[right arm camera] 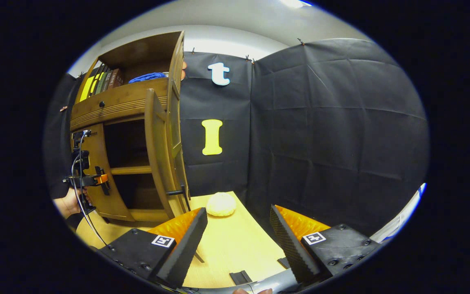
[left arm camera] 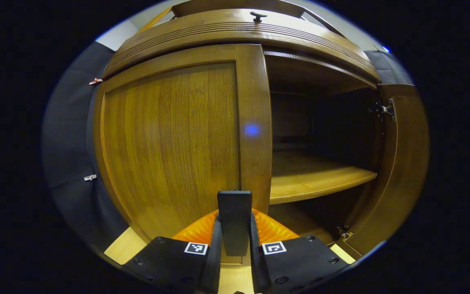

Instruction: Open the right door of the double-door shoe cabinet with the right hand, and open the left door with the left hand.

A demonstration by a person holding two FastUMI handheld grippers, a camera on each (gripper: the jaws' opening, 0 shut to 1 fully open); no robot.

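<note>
In the left gripper view, the left gripper [left arm camera: 235,228] had its two fingers pressed against a flat black handle [left arm camera: 235,220] standing upright between them, at the lower inner edge of the shoe cabinet's left door [left arm camera: 169,143]. That door lay flat and closed across the left half of the cabinet front. Beside it the right half stood open, showing a dark interior with a wooden shelf [left arm camera: 316,177] and the right door [left arm camera: 406,171] swung out to the far right on its metal hinge [left arm camera: 383,110]. A small dark knob [left arm camera: 258,16] sat on the drawer front above. In the right gripper view, the right gripper [right arm camera: 239,228] hung with its fingers spread wide and nothing between them, over a pale wooden tabletop [right arm camera: 235,245], well apart from the cabinet. The open right door [right arm camera: 159,155] stood edge-on with its black handle [right arm camera: 178,192] sticking out near a round pale bun-like object [right arm camera: 220,204] on the table. Farther left, a hand [right arm camera: 69,202] held the left gripper [right arm camera: 96,179] against the left door [right arm camera: 96,179]. Books [right arm camera: 100,83] and a blue item [right arm camera: 149,76] sat on the cabinet's upper shelf.
</note>
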